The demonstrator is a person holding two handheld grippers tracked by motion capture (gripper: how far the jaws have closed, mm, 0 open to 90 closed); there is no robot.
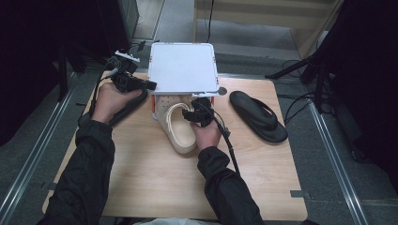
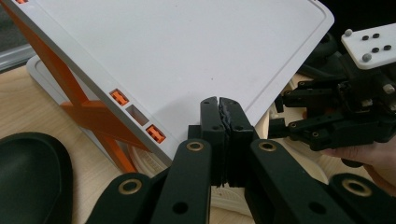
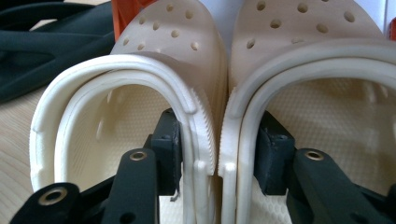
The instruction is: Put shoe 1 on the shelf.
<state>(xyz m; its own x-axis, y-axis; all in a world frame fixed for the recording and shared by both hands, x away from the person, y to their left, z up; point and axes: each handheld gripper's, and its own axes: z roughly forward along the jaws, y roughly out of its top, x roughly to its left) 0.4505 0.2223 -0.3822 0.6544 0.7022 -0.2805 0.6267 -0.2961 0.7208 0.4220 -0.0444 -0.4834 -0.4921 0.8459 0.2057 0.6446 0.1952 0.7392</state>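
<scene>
Cream perforated foam clogs (image 3: 210, 93) sit paired under the white orange-braced rack (image 1: 184, 65); your right claw (image 3: 219, 154) brackets their adjoining walls, pads slack. Left claw (image 2: 223, 122) is clamped empty. Lift now and the pair will slip.

Left gripper (image 1: 149, 85) jaws shut; right gripper (image 1: 188, 115) jaws seemingly parted
</scene>
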